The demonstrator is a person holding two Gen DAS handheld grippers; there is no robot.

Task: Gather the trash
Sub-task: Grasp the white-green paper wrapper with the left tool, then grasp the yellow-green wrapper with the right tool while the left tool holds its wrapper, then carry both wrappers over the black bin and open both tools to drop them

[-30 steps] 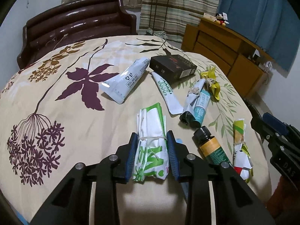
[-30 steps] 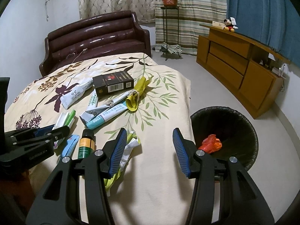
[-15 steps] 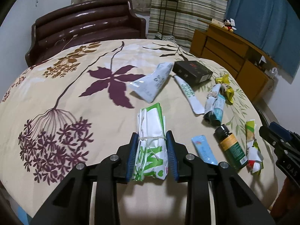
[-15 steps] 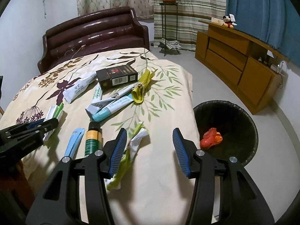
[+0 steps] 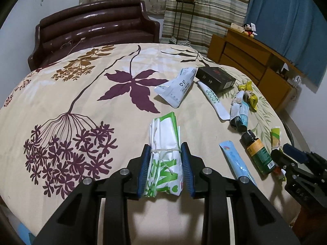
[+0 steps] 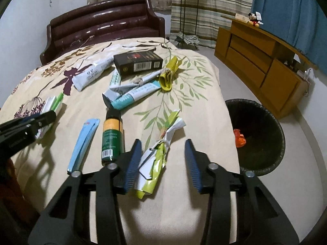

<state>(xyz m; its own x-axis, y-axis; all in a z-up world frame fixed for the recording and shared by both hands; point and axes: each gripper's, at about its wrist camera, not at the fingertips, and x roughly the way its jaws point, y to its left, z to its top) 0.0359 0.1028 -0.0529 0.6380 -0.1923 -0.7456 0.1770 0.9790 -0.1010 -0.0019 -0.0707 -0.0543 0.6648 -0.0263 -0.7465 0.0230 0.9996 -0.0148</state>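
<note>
One piece of red trash (image 6: 239,140) lies in the black bin (image 6: 271,122) on the floor beside the bed's right edge, so by the look of it the collecting has barely begun; most of the litter is on the bedspread (image 5: 61,102). Toward the left side of the bedspread's near edge, the left gripper (image 5: 164,168) is closed on a green-and-white folded packet (image 5: 164,143) tied with string, both blue pads pressed against its sides; whether the packet is lifted clear of the cloth cannot be told. Farther in lie a white tube (image 5: 177,87), a long thin white tube (image 5: 213,100), a black box (image 5: 215,78), a tied teal-and-white bundle (image 5: 239,112) and a yellow wrapper (image 5: 250,95). Nearer the front edge sit a light blue tube (image 6: 82,145) and a dark green bottle (image 6: 112,137) side by side. At the right, the right gripper (image 6: 162,166) stands wide, its jaws straddling a crumpled yellow-green and white wrapper (image 6: 157,159) near the bed's right edge, the left pad just beside it, nothing gripped yet. Roughly nine items remain to go into the bin.
</note>
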